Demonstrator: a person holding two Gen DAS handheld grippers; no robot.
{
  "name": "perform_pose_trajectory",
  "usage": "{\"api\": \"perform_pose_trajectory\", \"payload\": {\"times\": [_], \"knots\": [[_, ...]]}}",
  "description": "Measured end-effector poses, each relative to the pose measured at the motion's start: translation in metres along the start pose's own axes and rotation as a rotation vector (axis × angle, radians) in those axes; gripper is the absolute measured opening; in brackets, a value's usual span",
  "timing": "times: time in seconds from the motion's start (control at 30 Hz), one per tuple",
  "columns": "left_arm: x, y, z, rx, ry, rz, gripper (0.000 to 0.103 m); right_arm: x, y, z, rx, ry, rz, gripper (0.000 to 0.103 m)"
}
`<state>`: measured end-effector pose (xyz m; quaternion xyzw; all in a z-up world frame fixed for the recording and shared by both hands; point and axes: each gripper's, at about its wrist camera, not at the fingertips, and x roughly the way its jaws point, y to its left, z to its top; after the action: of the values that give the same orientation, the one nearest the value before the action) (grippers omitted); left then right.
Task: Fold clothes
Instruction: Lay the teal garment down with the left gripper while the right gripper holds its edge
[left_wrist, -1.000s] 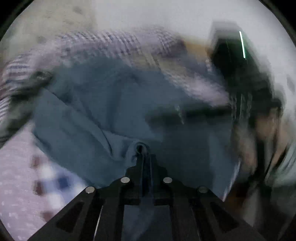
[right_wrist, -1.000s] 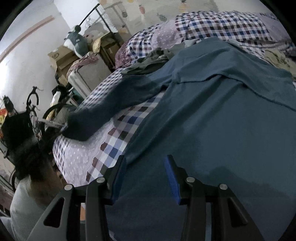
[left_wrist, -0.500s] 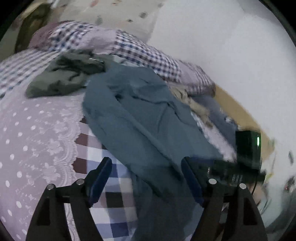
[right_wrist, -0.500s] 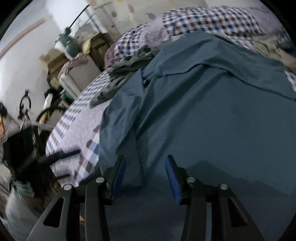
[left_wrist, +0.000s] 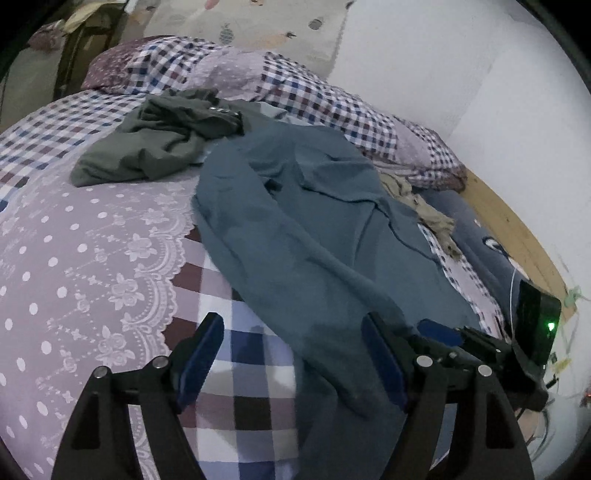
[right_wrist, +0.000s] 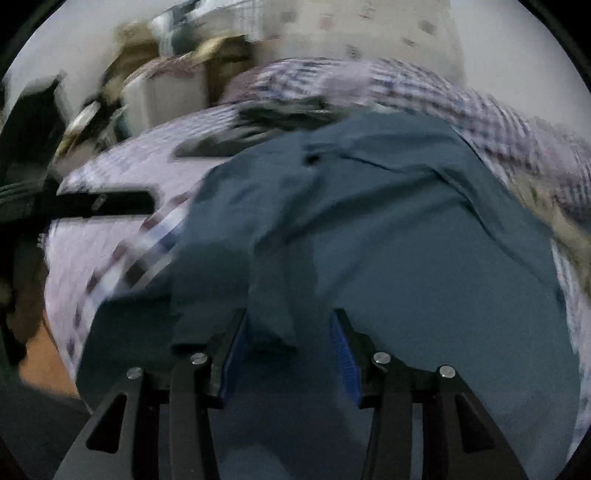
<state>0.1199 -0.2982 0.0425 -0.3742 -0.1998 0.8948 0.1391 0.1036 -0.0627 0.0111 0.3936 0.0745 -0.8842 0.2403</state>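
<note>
A blue long-sleeved shirt (left_wrist: 314, 221) lies spread across the bed (left_wrist: 74, 258), over a bedspread of lilac dotted lace and dark checks. One sleeve runs down the shirt's near edge toward the left wrist camera and ends between the fingers of the left gripper (left_wrist: 291, 354). That gripper's jaws stand wide apart; its blue pads sit on either side of the sleeve's cuff end without pressing on it, the left pad over bare checked bedspread, the right pad at the fabric's far edge. Nothing is pinched.

In the blurred right wrist view the right gripper (right_wrist: 290, 350) hovers low over the shirt's body, jaws about half spread. A folded flap of blue cloth reaches down into the gap between its pads, but neither pad visibly squeezes it. In the left wrist view this gripper appears just beyond the left one's right finger, close to the shirt's lower edge.

A crumpled olive-green garment (left_wrist: 162, 144) lies farther up the bed, touching the shirt's top. Checked pillows (left_wrist: 295, 92) line the head, and a beige garment (left_wrist: 424, 206) lies beside the shirt toward the wall.
</note>
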Motion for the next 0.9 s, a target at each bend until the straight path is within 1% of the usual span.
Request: {"api": "perform_pose_trajectory", "payload": {"times": [0.07,0.13,0.23,0.37,0.43,0.47,0.5,0.57,0.63,0.77,0.9], "knots": [[-0.003,0.005,0.001,-0.029,-0.012,0.005,0.08,-0.002,-0.02,0.002,0.083,-0.003,0.01,0.047],[-0.003,0.01,0.002,-0.058,-0.022,0.007,0.08,-0.002,-0.031,0.003,0.122,0.001,0.056,0.048],[-0.004,0.016,0.004,-0.102,-0.035,0.014,0.08,0.0,-0.033,0.004,0.119,0.007,0.144,0.048],[-0.004,0.025,0.006,-0.149,-0.052,0.025,0.08,0.002,-0.023,0.005,0.063,0.012,0.172,0.048],[-0.004,0.032,0.009,-0.192,-0.067,0.02,0.08,0.004,-0.018,0.005,0.039,0.012,0.181,0.047],[-0.004,0.036,0.01,-0.215,-0.074,0.017,0.08,0.004,-0.016,0.006,0.027,0.012,0.185,0.035],[-0.004,0.04,0.011,-0.237,-0.082,0.014,0.08,0.005,-0.014,0.007,0.017,0.017,0.182,0.002],[-0.003,0.048,0.014,-0.288,-0.095,0.002,0.08,0.003,-0.013,0.013,0.004,0.031,0.175,0.001],[0.001,0.054,0.017,-0.336,-0.106,-0.007,0.08,-0.005,-0.012,0.028,-0.001,0.018,0.22,0.001],[0.008,0.065,0.025,-0.425,-0.138,-0.019,0.08,-0.031,-0.012,0.071,-0.045,-0.03,0.257,0.001],[0.016,0.071,0.033,-0.499,-0.179,-0.05,0.08,-0.059,-0.017,0.121,-0.102,-0.08,0.247,0.001]]}}
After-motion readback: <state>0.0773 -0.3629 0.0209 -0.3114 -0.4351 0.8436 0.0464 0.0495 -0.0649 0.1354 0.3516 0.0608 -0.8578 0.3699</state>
